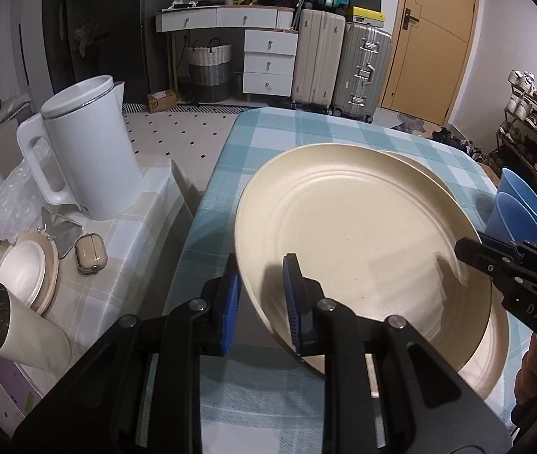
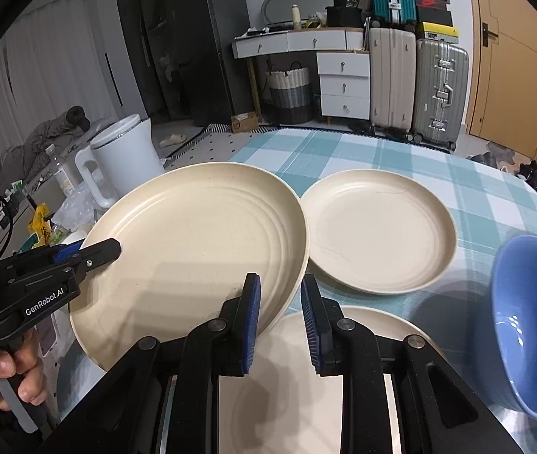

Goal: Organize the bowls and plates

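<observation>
A large cream plate [image 1: 359, 234] [image 2: 200, 242] is lifted above the checked tablecloth [image 1: 306, 132]. My left gripper [image 1: 262, 299] straddles its left rim, one blue pad on each side, the jaws a little apart. My right gripper [image 2: 279, 314] straddles the plate's right rim with a gap on the right pad's side. It also shows at the right of the left wrist view [image 1: 503, 265]. A second cream plate [image 2: 378, 230] lies flat further back. A third cream plate [image 2: 287, 374] lies under my right gripper. A blue bowl [image 2: 533, 321] stands at the right.
A white kettle [image 1: 86, 151] stands on the side table at the left, with a stack of small cream dishes [image 1: 28, 276], an earbud case [image 1: 90, 253] and a tipped cup [image 1: 22, 329]. Blue bowls [image 1: 522, 208] sit at the table's right edge. Suitcases and drawers stand behind.
</observation>
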The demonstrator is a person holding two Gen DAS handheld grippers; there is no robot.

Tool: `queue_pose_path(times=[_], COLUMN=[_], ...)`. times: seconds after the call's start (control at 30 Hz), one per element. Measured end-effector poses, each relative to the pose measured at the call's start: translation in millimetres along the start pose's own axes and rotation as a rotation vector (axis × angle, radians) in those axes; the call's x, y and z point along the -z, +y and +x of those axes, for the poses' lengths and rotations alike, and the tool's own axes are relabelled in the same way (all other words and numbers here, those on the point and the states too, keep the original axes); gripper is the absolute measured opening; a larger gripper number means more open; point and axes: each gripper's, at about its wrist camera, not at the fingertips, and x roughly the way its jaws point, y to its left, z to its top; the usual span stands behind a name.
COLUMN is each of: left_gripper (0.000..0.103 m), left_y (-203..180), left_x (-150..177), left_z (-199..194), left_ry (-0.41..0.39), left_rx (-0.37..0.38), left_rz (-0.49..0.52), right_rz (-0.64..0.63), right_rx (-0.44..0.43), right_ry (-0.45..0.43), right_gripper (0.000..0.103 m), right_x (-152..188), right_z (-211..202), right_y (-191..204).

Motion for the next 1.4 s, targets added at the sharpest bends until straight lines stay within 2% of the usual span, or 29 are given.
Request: queue_pose_path(times=[0.8, 1.13, 1.4], left_gripper=[0.019, 0.019, 0.019], left_y=[-83.3, -103.0, -109.3], left_x=[25.7, 46.0, 60.7], left_z=[-56.0, -63.5, -54.4], left_ry=[-0.046, -0.041, -0.028], left_rx=[0.086, 0.118, 0.132], left_rz=[0.108, 0.145, 0.161], right_rz=[0.051, 0.078, 0.09], right_rx=[0.083, 0.117, 0.138], right_ry=[-0.071, -0.071, -0.057], right_gripper=[0.023, 0.023, 0.023], right_x=[52.7, 80.9, 98.7], right_z=[-96.2, -116.5, -117.5], right_y=[-33.5, -41.9, -45.6])
